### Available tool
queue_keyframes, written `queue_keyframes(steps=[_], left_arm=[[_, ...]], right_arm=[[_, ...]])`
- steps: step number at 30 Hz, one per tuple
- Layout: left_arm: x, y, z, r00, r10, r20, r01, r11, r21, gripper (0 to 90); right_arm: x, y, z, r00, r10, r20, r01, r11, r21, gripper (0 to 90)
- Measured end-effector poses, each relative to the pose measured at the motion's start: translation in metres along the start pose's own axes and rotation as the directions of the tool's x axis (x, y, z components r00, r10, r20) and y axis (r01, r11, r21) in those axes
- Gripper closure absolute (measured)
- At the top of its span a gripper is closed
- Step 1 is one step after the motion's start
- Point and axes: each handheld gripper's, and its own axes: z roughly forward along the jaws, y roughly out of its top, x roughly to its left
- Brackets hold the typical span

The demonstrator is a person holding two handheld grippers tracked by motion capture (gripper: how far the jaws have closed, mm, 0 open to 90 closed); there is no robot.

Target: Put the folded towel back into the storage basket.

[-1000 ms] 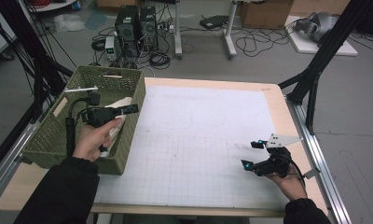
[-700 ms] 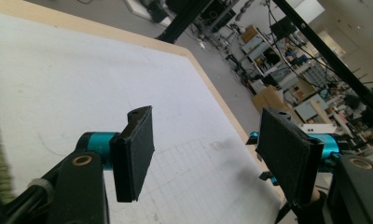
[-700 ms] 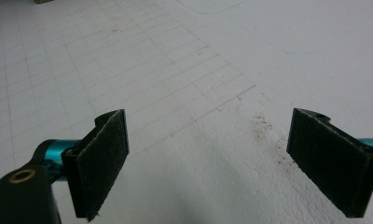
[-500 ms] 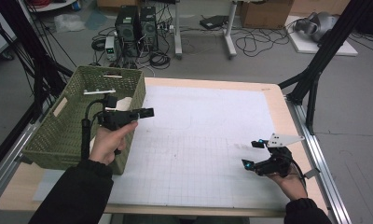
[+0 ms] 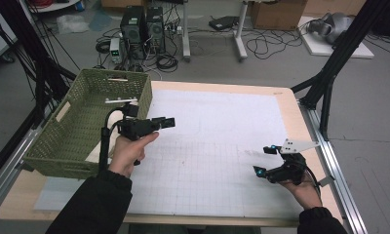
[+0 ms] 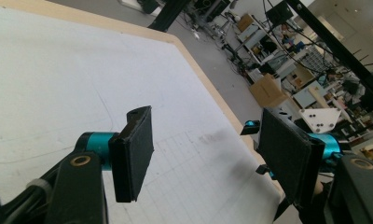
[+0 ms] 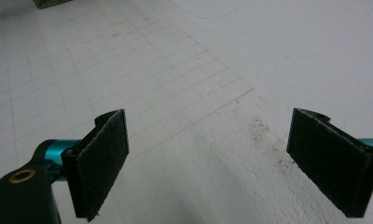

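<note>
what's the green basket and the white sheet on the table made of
Green rectangular basket: looks like woven plastic or dyed wicker, matte, going by the fine lattice weave of its walls. White gridded sheet: seemingly paper or a thin mat, matte, with printed grid lines and faint smudges.

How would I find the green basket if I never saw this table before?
Start at the wooden table with its big white mat. Go to the mat's left edge, where the basket sits partly over it, just left of the left tool. It is the only woven green thing there, a deep rectangular box with slot handles in its ends.
</note>
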Motion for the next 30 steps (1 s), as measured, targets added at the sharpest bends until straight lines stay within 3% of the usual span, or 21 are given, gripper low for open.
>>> queue_keyframes(steps=[7,30], left_arm=[[-0.006,-0.009,0.015,0.9992,0.038,-0.010,-0.038,0.9987,0.034,35.6],[-0.009,-0.035,0.035,0.9974,0.069,-0.021,-0.068,0.9949,0.075,35.4]], right_arm=[[0.001,0.000,0.000,1.0000,0.004,-0.002,-0.004,1.000,0.004,11.9],[0.001,0.002,-0.003,1.0000,0.000,-0.004,0.000,1.000,-0.013,11.8]])
